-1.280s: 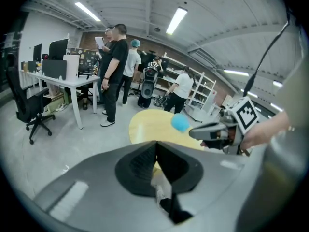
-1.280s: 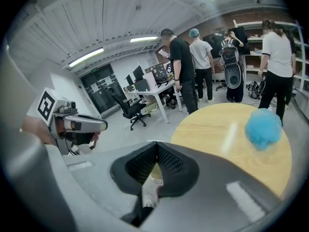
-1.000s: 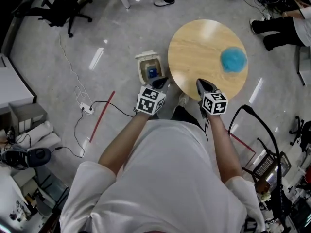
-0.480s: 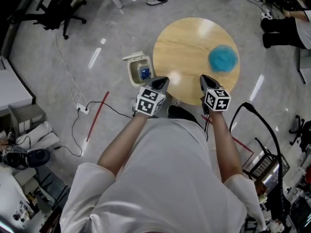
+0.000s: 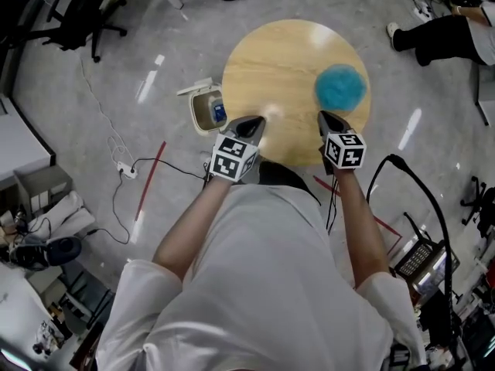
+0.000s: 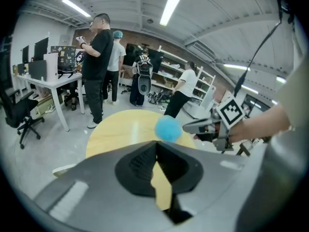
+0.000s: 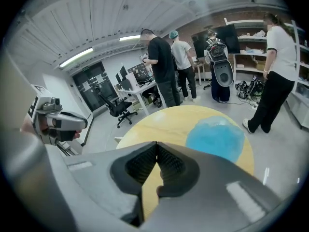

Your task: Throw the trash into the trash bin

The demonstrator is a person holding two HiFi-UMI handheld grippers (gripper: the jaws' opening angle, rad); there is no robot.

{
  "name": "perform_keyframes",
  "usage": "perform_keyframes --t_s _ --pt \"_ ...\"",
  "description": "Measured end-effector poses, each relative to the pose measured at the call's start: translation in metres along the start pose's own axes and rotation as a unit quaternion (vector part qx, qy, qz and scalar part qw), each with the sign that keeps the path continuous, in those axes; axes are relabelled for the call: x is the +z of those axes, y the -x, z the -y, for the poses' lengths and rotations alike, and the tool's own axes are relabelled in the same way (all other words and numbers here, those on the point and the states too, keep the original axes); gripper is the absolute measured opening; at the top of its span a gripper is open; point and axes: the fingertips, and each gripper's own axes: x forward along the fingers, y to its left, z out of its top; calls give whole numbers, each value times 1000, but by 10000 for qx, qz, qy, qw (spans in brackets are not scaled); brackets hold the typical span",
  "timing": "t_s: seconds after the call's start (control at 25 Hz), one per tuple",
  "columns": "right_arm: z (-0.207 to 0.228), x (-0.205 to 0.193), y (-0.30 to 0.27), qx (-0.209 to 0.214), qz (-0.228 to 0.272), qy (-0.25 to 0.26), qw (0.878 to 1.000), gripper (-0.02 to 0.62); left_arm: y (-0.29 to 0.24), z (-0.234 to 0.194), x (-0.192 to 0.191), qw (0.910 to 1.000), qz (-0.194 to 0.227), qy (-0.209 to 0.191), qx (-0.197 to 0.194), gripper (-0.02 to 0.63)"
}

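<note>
blue fluffy trash [image 5: 341,86] sits on the round wood worktop [image 5: 263,52], toward its right side and in from the edge. nothing else on the worktop w/ it. trash bin [image 5: 205,113] stands on the floor just off the worktop's left edge, lid flipped up, mouth open.

left gripper [image 5: 254,122] hovers over the near edge of the worktop, jaws pressed together at the tips, nothing between them. right gripper [image 5: 326,117] same story: jaws closed tip to tip, empty, aimed toward the trash, which lies just ahead and a bit to the right in the right gripper view. neither one touches the trash yet.

handling guess: looks like a puffy crumpled wad, prob a soft cap or net of thin stuff. v light, squashy, no stiff part, not fragile, not slippery. it'll collapse under the jaws, so a shallow nip could catch only a few loose folds and let it droop or slip free on the way over.

best bet imo: right jaws go wide first, come down over the middle of the mound, and bite deep thru the bulk close to the worktop. the bin is on the opposite side of the worktop from the trash, so the carry runs right across it. the left gripper is nearer the bin but farther from the trash.
</note>
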Motion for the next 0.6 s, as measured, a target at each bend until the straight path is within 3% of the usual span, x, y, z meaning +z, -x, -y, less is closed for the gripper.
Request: perform_keyframes --t_s 0.36,0.6 --pt "59 0 -9 -365 -120 -69 9992 2 -29 2 3 9998 -197 25 -39 5" --pt "90 -9 -19 -541 -355 -68 9979 61 -52 3 8 9994 -308 68 -109 5"
